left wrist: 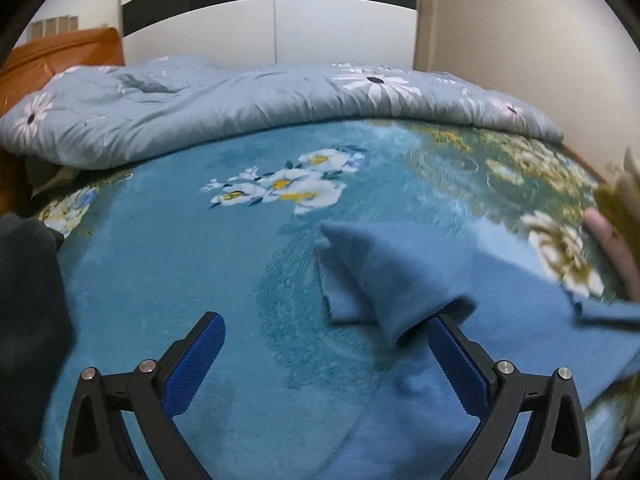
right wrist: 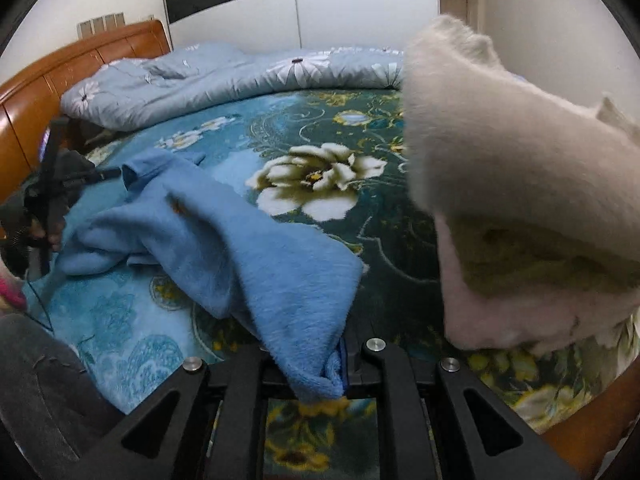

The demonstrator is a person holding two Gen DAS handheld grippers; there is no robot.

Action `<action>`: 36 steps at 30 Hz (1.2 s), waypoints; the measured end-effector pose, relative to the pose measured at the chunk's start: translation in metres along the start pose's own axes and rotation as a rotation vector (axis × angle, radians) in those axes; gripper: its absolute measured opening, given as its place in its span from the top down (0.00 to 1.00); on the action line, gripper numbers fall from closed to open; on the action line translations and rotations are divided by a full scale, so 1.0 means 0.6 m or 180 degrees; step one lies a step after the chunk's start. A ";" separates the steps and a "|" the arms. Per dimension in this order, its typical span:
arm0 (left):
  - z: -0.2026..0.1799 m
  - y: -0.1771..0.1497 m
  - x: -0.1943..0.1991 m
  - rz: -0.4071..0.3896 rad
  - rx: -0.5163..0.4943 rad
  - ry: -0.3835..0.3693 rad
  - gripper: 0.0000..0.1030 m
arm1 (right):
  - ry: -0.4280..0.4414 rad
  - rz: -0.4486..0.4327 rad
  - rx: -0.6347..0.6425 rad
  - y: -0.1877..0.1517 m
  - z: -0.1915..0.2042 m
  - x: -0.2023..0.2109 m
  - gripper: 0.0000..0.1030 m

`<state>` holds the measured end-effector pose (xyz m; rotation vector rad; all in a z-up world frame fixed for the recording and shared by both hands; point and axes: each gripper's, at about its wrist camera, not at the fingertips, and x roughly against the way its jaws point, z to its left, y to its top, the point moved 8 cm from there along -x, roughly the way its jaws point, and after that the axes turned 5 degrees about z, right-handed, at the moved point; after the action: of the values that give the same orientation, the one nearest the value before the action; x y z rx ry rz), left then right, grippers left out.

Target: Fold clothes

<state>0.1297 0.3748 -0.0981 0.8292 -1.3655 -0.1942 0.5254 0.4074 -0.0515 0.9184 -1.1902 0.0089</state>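
A blue fleece garment (right wrist: 240,240) lies crumpled across the teal floral bed blanket (right wrist: 132,344). My right gripper (right wrist: 338,364) is shut on a bunched edge of it, and the cloth runs from the jaws away to the left. In the left wrist view the same blue garment (left wrist: 420,280) spreads over the right half, with one fold draped over the tip of the right finger. My left gripper (left wrist: 326,320) stands wide open just above the blanket, with nothing pressed between its blue pads (left wrist: 200,360). The left gripper (right wrist: 52,184) also shows at the far left of the right wrist view.
A cream fuzzy garment (right wrist: 500,180) hangs close to the right camera and hides the bed's right side. A grey-blue daisy quilt (left wrist: 240,100) is heaped along the far side. An orange wooden headboard (right wrist: 80,64) is at left, with a white wardrobe (left wrist: 340,28) behind. Dark cloth (left wrist: 24,300) lies at left.
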 end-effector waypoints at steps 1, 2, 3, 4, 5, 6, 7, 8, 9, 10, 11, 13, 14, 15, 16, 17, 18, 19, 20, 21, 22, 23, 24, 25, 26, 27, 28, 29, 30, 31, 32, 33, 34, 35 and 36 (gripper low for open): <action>0.000 0.001 -0.003 0.0020 0.0008 0.0014 0.00 | 0.0008 -0.0010 -0.0008 0.001 0.002 -0.002 0.89; -0.002 0.005 -0.006 0.0030 -0.0003 0.0020 0.01 | 0.0018 -0.0016 -0.0016 0.003 0.005 -0.006 0.89; -0.008 0.010 -0.010 0.0033 -0.0026 0.0021 0.01 | 0.0001 -0.0020 -0.0012 0.005 0.009 -0.012 0.89; -0.015 0.015 -0.013 0.0039 -0.0059 0.0026 0.02 | 0.0008 -0.0018 -0.0015 0.008 0.015 -0.019 0.89; -0.023 0.020 -0.016 0.0045 -0.0099 0.0033 0.06 | 0.0019 -0.0014 -0.0020 0.010 0.020 -0.025 0.89; -0.029 0.025 -0.020 0.0045 -0.0139 0.0065 0.09 | 0.0033 -0.0020 -0.0024 0.009 0.023 -0.026 0.89; -0.031 0.028 -0.026 0.0062 -0.0144 0.0100 0.15 | 0.0042 -0.0025 -0.0023 0.011 0.023 -0.028 0.89; -0.031 0.030 -0.033 0.0095 -0.0124 0.0127 0.29 | 0.0032 -0.0036 -0.0014 0.013 0.022 -0.027 0.89; -0.031 0.033 -0.040 0.0128 -0.0104 0.0153 0.37 | 0.0024 -0.0046 -0.0013 0.015 0.021 -0.026 0.89; -0.030 0.035 -0.047 0.0165 -0.0037 0.0130 0.53 | 0.0023 -0.0060 -0.0018 0.016 0.019 -0.024 0.89; -0.027 0.037 -0.052 0.0189 0.0060 0.0066 0.72 | 0.0036 -0.0089 -0.0033 0.020 0.018 -0.020 0.89; -0.017 0.046 -0.052 0.0172 0.0226 -0.0041 0.91 | 0.0060 -0.0146 -0.0049 0.029 0.016 -0.014 0.89; -0.012 0.055 -0.049 0.0126 0.0288 -0.0043 0.92 | 0.0084 -0.0193 -0.0059 0.039 0.017 -0.011 0.89; -0.005 0.069 -0.037 0.0024 0.0311 -0.0005 0.93 | 0.0111 -0.0243 -0.0069 0.050 0.019 -0.007 0.89; 0.001 0.086 -0.019 -0.0117 0.0307 0.0061 0.93 | 0.0136 -0.0287 -0.0073 0.062 0.020 -0.004 0.89; 0.008 0.104 0.000 -0.0258 0.0304 0.0127 0.94 | 0.0171 -0.0372 -0.0082 0.084 0.023 0.000 0.88; 0.019 0.124 0.030 -0.0442 0.0324 0.0181 0.94 | 0.0207 -0.0464 -0.0092 0.108 0.025 0.006 0.89; 0.032 0.146 0.070 -0.0656 0.0362 0.0227 0.94 | 0.0237 -0.0606 -0.0111 0.133 0.026 0.016 0.89; 0.046 0.168 0.110 -0.0870 0.0400 0.0273 0.94 | 0.0267 -0.0757 -0.0132 0.158 0.027 0.028 0.89; 0.060 0.182 0.148 -0.1062 0.0428 0.0315 0.94 | 0.0327 -0.0972 -0.0186 0.188 0.026 0.046 0.89; 0.075 0.191 0.185 -0.1237 0.0450 0.0354 0.94 | 0.0379 -0.1149 -0.0237 0.209 0.027 0.062 0.89; 0.088 0.187 0.203 -0.1304 0.0427 0.0409 0.94 | 0.0449 -0.1368 -0.0289 0.231 0.029 0.078 0.89; 0.098 0.176 0.208 -0.1294 0.0373 0.0474 0.94 | 0.0486 -0.1437 -0.0305 0.240 0.033 0.080 0.89; 0.109 0.165 0.213 -0.1284 0.0318 0.0539 0.94 | 0.0516 -0.1477 -0.0314 0.246 0.038 0.078 0.89; 0.120 0.153 0.218 -0.1274 0.0264 0.0604 0.94 | 0.0556 -0.1347 -0.0305 0.240 0.046 0.054 0.89; 0.131 0.142 0.223 -0.1264 0.0210 0.0669 0.94 | 0.0597 -0.1187 -0.0292 0.231 0.054 0.026 0.89; 0.141 0.119 0.210 -0.1158 0.0201 0.0688 0.94 | 0.0639 -0.1027 -0.0279 0.223 0.063 -0.002 0.89; 0.151 0.088 0.185 -0.0984 0.0223 0.0674 0.94 | 0.0613 -0.0825 -0.0254 0.203 0.071 -0.034 0.89; 0.160 0.058 0.161 -0.0810 0.0245 0.0660 0.94 | 0.0579 -0.0576 -0.0235 0.170 0.079 -0.070 0.89; 0.169 0.024 0.137 -0.0635 0.0288 0.0644 0.94 | 0.0587 -0.0456 -0.0233 0.152 0.083 -0.085 0.89; 0.178 -0.013 0.115 -0.0459 0.0346 0.0626 0.94 | 0.0629 -0.0311 -0.0237 0.123 0.085 -0.103 0.89; 0.181 -0.038 0.104 -0.0344 0.0380 0.0607 0.94 | 0.0649 -0.0231 -0.0241 0.104 0.085 -0.109 0.89; 0.181 -0.055 0.099 -0.0272 0.0396 0.0587 0.94 | 0.0664 -0.0164 -0.0245 0.089 0.083 -0.113 0.89; 0.180 -0.073 0.095 -0.0200 0.0413 0.0567 0.94 | 0.0679 -0.0097 -0.0248 0.073 0.082 -0.117 0.89; 0.180 -0.090 0.090 -0.0128 0.0429 0.0546 0.94 | 0.0694 -0.0030 -0.0252 0.057 0.081 -0.121 0.89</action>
<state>0.0622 0.2613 -0.0918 0.9643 -1.2109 -0.0606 0.4414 0.4321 -0.0853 0.8312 -0.9770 0.0528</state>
